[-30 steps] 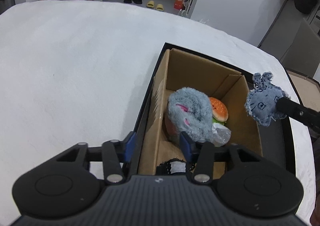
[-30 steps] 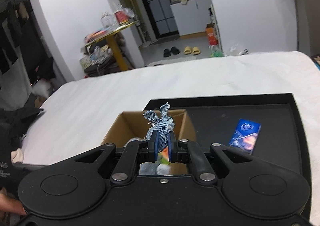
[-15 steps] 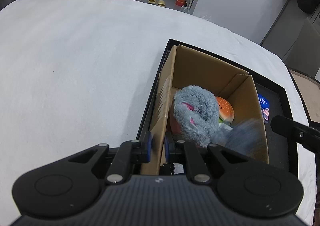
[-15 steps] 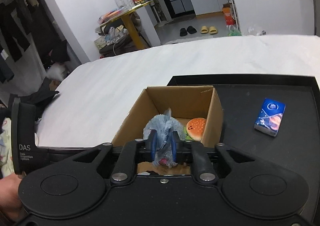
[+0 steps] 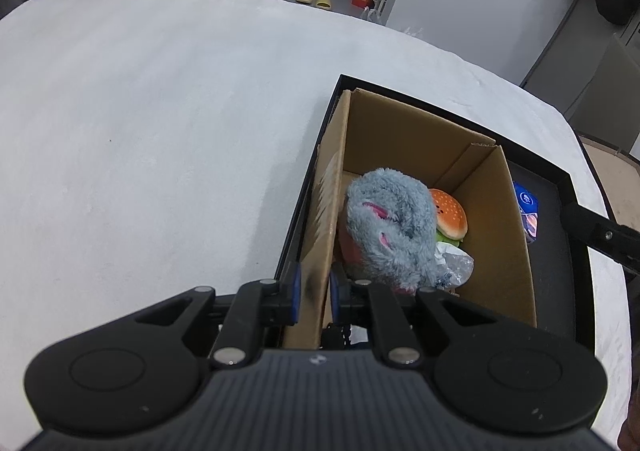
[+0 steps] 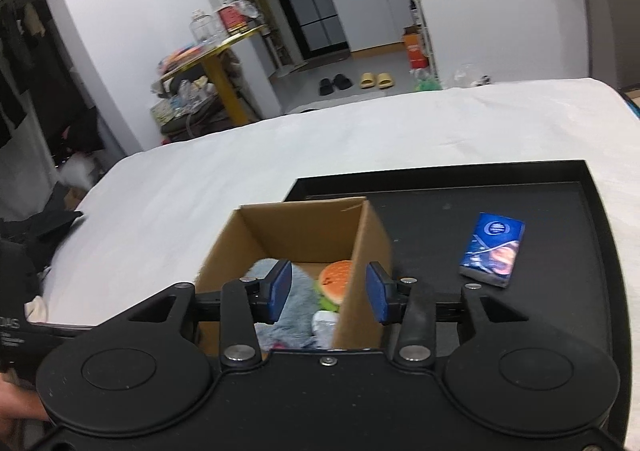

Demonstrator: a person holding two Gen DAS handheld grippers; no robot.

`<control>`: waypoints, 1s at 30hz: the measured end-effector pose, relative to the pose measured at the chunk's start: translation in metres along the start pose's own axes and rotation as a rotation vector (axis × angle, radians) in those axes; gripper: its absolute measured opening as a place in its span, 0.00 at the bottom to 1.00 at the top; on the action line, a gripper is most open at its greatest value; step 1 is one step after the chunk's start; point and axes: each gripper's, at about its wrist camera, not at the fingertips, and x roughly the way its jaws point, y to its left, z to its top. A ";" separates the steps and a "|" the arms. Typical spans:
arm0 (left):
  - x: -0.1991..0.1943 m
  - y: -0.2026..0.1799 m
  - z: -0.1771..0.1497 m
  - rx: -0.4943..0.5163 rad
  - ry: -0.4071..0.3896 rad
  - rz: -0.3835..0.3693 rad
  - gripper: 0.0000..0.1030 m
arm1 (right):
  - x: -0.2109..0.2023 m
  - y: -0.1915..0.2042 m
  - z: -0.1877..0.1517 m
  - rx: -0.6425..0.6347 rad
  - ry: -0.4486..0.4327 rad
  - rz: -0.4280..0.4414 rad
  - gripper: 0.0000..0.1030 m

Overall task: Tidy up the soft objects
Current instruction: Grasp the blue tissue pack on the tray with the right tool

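White bedding (image 5: 160,131) fills left view; right shows tissue pack (image 6: 493,249).

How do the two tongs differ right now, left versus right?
The left tongs are shut on the near wall of the cardboard box, while the right tongs are open and hold nothing. The left pair grips the box's edge; the right pair hangs above its open top. Both have blue pads and black frames.

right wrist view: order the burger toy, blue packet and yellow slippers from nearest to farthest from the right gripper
1. burger toy, inside the cardboard box, just beyond the right gripper.
2. blue packet, on the black tray to the right.
3. yellow slippers, on the floor past the bed.
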 end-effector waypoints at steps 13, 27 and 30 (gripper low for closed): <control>-0.002 -0.008 0.003 0.016 -0.022 0.044 0.20 | 0.005 -0.024 -0.007 0.029 -0.016 -0.069 0.50; 0.000 -0.027 0.011 0.032 -0.043 0.095 0.52 | 0.026 -0.070 -0.016 0.084 -0.029 -0.111 0.53; 0.006 -0.032 0.014 0.034 -0.040 0.105 0.52 | 0.033 -0.080 -0.018 0.093 -0.029 -0.125 0.57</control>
